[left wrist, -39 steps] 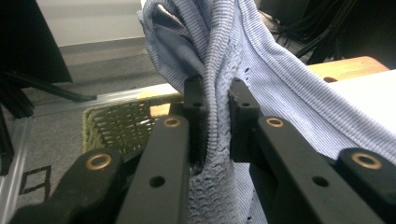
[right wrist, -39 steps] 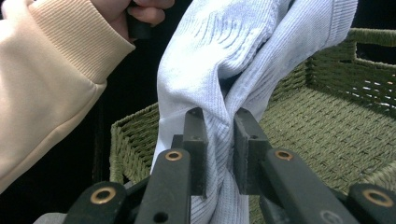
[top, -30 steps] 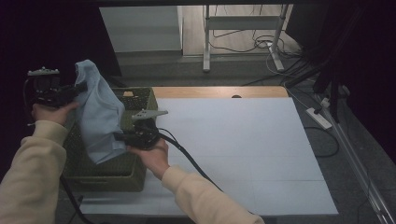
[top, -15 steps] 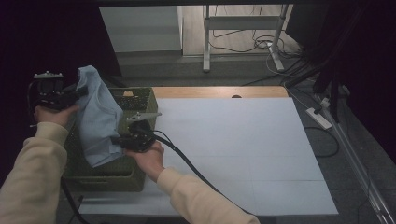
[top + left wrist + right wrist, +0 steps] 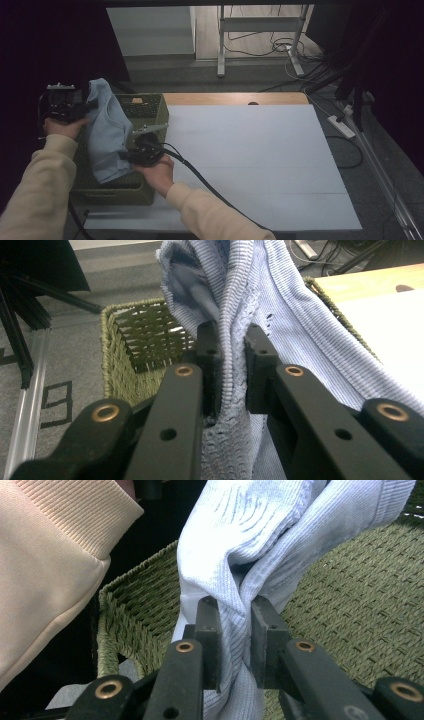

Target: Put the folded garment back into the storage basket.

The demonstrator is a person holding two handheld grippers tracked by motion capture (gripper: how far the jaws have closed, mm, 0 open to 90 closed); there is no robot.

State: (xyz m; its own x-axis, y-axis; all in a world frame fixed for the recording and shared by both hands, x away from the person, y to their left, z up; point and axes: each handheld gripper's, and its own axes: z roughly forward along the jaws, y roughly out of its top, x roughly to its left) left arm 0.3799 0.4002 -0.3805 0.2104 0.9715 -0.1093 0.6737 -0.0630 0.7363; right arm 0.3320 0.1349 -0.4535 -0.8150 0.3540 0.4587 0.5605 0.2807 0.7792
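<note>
Both grippers, left and right, pinch the light-blue ribbed knit garment, now sinking lower toward the green woven basket, likely nearing set-down.

Left tool raised, right tool lower — both clamped shut.

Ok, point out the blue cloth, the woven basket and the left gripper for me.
blue cloth (image 5: 107, 135), high view, middle of the hanging fabric.
woven basket (image 5: 150, 106), high view, far right wall.
left gripper (image 5: 231, 347), left gripper view, between its fingertips, clamped on the cloth.
</note>
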